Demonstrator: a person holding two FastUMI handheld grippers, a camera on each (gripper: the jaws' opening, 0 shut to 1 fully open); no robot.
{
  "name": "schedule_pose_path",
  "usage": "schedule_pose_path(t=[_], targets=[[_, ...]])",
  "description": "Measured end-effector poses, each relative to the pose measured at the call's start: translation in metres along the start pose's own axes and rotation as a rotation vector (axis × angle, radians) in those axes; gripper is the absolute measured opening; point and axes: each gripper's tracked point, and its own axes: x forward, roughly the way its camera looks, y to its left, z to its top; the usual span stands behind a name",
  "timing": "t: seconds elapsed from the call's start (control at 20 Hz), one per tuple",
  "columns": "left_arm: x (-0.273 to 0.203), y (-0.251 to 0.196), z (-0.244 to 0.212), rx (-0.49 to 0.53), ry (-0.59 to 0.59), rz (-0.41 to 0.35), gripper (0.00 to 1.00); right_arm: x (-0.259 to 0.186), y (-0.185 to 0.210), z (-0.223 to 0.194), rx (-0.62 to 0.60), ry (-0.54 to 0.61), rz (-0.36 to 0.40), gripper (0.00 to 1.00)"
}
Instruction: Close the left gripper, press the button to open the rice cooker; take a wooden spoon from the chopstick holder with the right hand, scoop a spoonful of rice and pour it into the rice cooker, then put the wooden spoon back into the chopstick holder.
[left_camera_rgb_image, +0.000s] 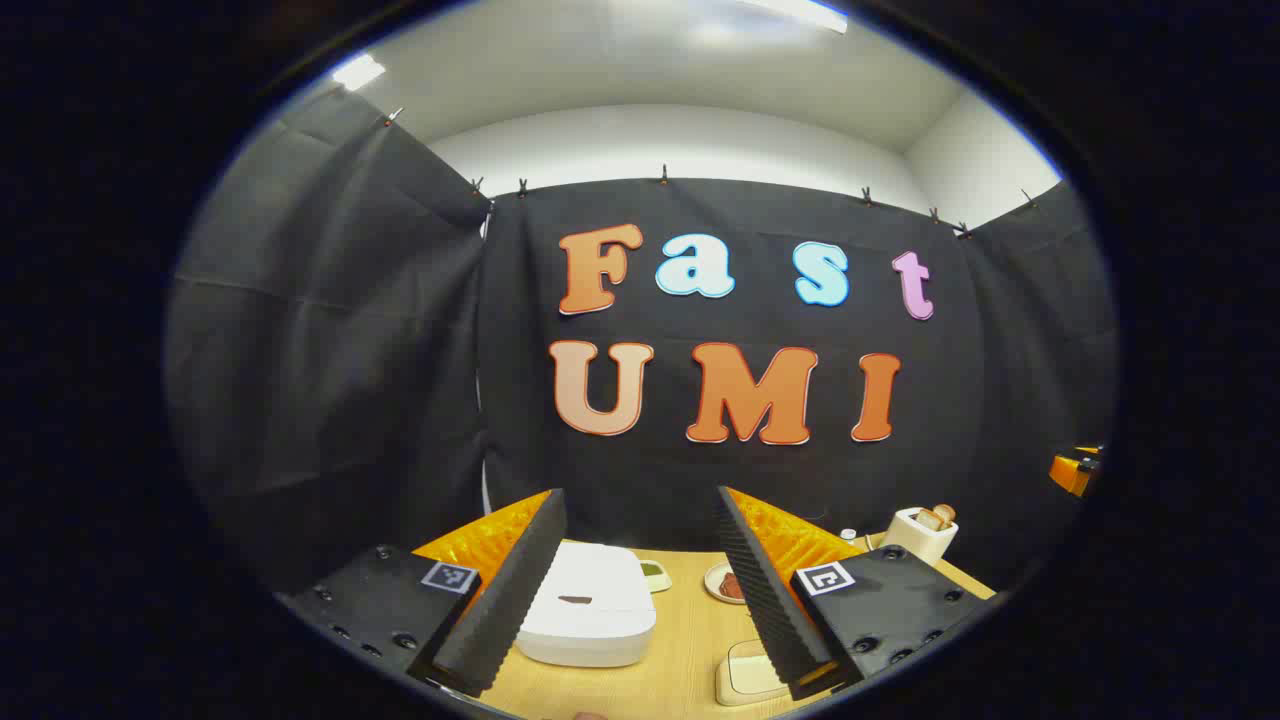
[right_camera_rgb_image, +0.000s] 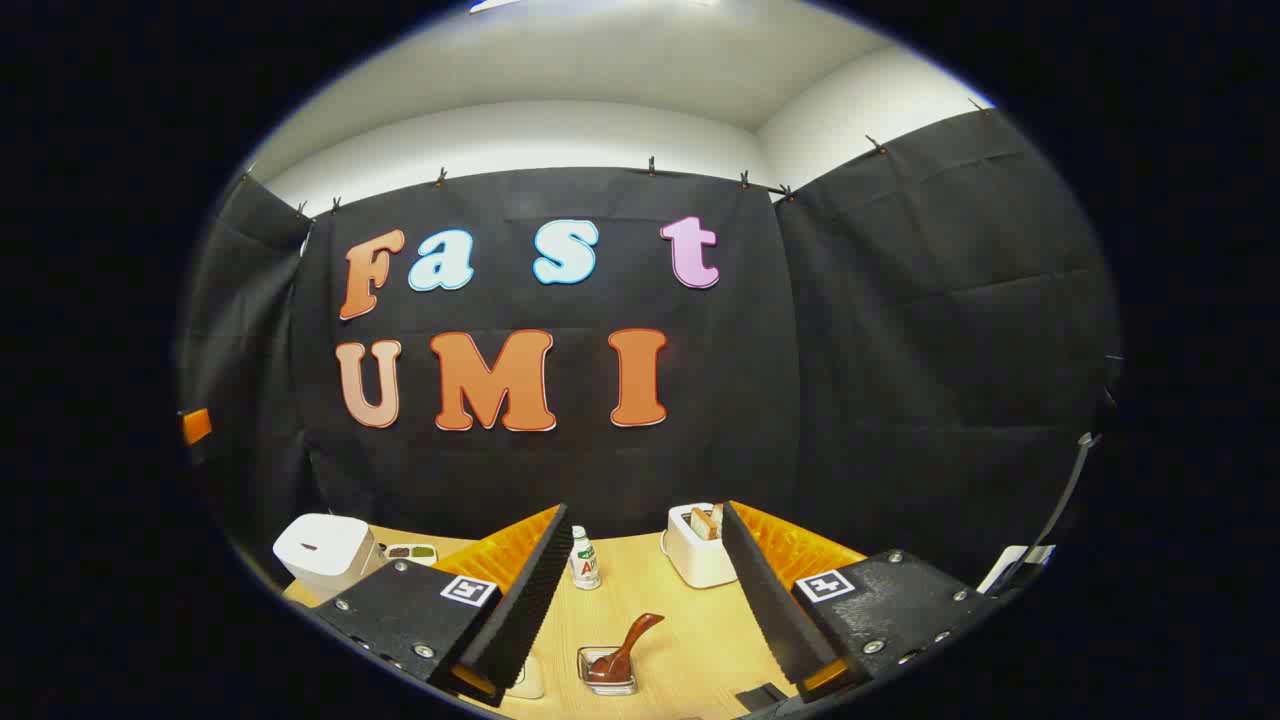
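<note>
Jaws wide on both grippers, holding nothing; that spoon (right_camera_rgb_image: 625, 650) near the right gripper (right_camera_rgb_image: 645, 600) looks light, stiff, kinda slick, so I'd pinch mid-handle.

I've got a pale wooden table (right_camera_rgb_image: 690, 640), matt with fine grain; the rice cooker (left_camera_rgb_image: 590, 605) looks smooth white plastic, faintly glossy; the wooden spoon (right_camera_rgb_image: 625, 645) shines dark and polished in a clear glassy holder (right_camera_rgb_image: 607, 672); toaster (right_camera_rgb_image: 697, 548) smooth and white.
</note>
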Motion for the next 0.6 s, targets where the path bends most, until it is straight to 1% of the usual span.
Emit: schedule_pose_path(t=[0.05, 0.1, 0.15, 0.35, 0.55, 0.6], targets=[[-0.003, -0.01, -0.006, -0.017, 0.016, -0.008, 1.0, 0.004, -0.003, -0.004, 0.0, 0.014, 0.01, 0.98], [-0.003, -0.014, -0.01, -0.022, 0.028, -0.006, 0.99, 0.007, -0.005, -0.008, -0.001, 0.025, 0.019, 0.98], [-0.003, -0.015, -0.013, -0.018, 0.032, 0.008, 1.0, 0.011, -0.01, -0.01, -0.001, 0.038, 0.019, 0.93], [-0.007, -0.015, -0.013, 0.011, 0.022, 0.055, 1.0, 0.02, -0.016, -0.021, -0.023, 0.063, 0.05, 0.93], [-0.004, -0.019, -0.016, 0.007, 0.036, 0.06, 1.0, 0.027, -0.012, -0.022, -0.021, 0.074, 0.077, 0.93], [-0.001, -0.021, -0.016, -0.003, 0.034, 0.055, 1.0, 0.029, -0.013, -0.018, -0.036, 0.062, 0.08, 0.89]])
